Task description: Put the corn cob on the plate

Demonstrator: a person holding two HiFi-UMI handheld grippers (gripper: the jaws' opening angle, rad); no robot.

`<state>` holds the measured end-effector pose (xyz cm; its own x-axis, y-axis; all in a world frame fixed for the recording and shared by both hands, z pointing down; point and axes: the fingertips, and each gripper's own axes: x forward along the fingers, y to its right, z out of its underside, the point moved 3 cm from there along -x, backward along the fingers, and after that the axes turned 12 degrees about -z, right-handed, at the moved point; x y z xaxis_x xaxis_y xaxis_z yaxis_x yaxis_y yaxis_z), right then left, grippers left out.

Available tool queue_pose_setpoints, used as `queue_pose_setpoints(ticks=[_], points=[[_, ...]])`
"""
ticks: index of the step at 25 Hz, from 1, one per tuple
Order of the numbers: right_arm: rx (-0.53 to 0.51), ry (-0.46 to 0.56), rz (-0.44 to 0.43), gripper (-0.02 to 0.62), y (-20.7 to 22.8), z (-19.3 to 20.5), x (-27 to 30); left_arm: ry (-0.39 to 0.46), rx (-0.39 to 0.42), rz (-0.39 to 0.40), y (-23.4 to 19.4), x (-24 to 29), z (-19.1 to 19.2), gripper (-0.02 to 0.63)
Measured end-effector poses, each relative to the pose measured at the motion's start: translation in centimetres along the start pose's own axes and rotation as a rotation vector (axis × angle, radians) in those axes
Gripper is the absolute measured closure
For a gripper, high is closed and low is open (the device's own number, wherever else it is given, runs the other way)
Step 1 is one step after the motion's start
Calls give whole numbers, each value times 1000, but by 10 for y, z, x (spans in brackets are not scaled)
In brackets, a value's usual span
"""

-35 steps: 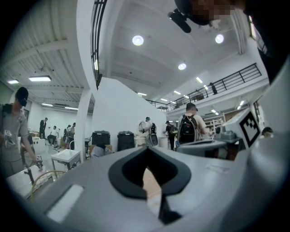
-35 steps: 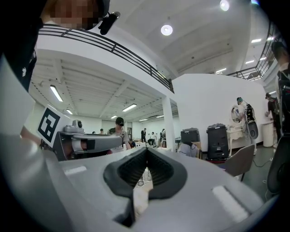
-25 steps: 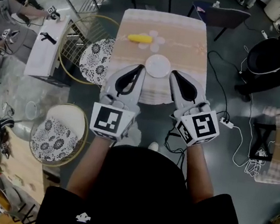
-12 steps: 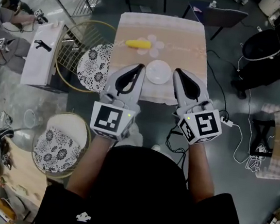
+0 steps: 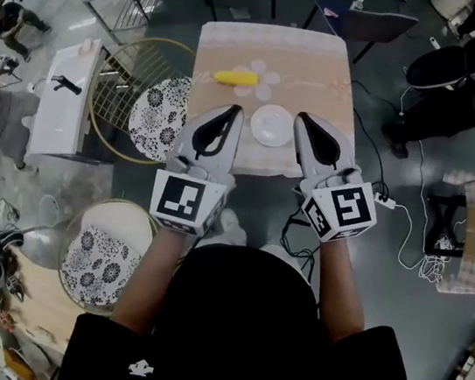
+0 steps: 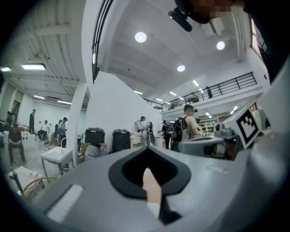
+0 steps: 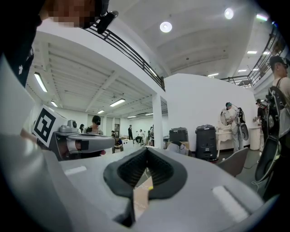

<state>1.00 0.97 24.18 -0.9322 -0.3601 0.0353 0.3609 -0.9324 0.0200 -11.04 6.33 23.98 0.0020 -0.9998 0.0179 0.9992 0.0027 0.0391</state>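
A: Far left, floor level?

B: Two round wire-framed seats with black-and-white floral cushions, one just beside the table's left edge, the other nearer the person. A white side table stands further left.

A: Left gripper?

B: Held level, over the near left part of the table in the head view. Jaw tips are pressed together and there is nothing between them. Its own view shows only a strip of tablecloth through the loop behind the tips.

A: Corn cob?

B: Yellow, lying crosswise on the beige cloth, on a pale flower print. It is beyond the left gripper's tip, untouched. It is apart from the plate, on its far-left side.

A: Plate?

B: White, bare, flat on the cloth. Sits between the two gripper tips in the head view.

A: Right gripper?

B: Level too, angled slightly inward, near the plate's right rim. Jaws meet at the tips and are empty. The marker cube sits at the wrist end.

A: Right of that?

B: A white power strip with trailing cables on the grey floor.
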Motion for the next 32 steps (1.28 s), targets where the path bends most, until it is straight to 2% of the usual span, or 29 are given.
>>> queue_pose_setpoints(ticks=[7,10,14,25,32], points=[[-13,-2,26,592,-4,-1,12,4,-46,15,-16,5,1,597],[-10,-2,33,592,-3,-1,15,7,-3,33,-16,9,2,597],[-11,-6,43,592,2,-1,16,5,-5,41,-17,13,3,597],[-2,-20,52,592,23,4,14,-9,-60,33,-11,34,6,598],[6,-6,23,593,44,3,29,-12,-46,-3,-18,54,5,597]])
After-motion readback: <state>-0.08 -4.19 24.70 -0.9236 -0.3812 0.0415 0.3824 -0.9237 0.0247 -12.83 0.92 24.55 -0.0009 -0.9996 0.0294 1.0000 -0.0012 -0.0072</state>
